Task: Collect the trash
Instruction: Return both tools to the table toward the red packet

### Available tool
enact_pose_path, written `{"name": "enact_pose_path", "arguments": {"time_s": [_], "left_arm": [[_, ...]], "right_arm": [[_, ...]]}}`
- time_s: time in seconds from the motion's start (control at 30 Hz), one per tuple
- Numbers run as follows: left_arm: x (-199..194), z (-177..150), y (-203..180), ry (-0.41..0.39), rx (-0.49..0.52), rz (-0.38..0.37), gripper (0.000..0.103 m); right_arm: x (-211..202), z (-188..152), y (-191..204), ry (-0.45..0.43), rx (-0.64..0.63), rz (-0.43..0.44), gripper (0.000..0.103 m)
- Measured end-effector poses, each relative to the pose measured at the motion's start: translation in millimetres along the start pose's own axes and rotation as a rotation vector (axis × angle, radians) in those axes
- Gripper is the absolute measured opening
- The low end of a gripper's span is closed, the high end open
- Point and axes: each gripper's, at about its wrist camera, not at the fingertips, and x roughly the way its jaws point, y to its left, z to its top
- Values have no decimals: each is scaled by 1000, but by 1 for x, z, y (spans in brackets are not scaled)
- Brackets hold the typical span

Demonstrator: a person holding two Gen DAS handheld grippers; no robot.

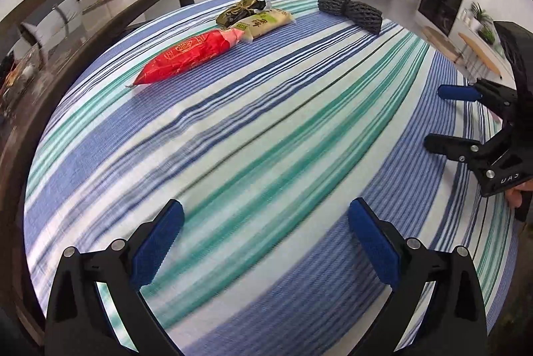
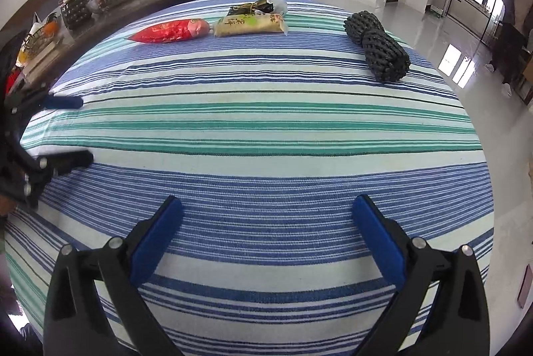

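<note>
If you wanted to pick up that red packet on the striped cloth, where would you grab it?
Across the plump middle of the red packet, coming down from above. It lies flat on the striped cloth, long and narrow, so open jaws can straddle its short width. Its pointed tail looks too thin to hold well, and its other end nearly touches the beige packet.

— Any readable print?
— Gold Chinese characters on the shiny red plastic packet (image 1: 191,54), too blurred to read. Dark characters on the beige plastic packet (image 2: 249,24), also unclear.
— Anything else?
— Pale letters "UAS" on the black gripper body (image 1: 508,179).
</note>
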Motion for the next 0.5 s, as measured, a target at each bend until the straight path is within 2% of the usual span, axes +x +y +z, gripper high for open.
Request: {"name": "enact_pose_path", "arguments": {"time_s": [0.13, 0.33, 0.4, 0.5], "left_arm": [[-3, 30, 37, -43, 54, 69, 99], [34, 86, 87, -43, 95, 28, 99], [47, 97, 92, -31, 125, -8, 99], [63, 101, 88, -5, 213, -53, 99]], "right_arm": [[0, 0, 0, 0, -1, -1, 98], [1, 1, -2, -3, 11, 14, 98], [-4, 5, -20, -27, 89, 61, 98], [-5, 30, -71, -60, 213, 37, 98]]}}
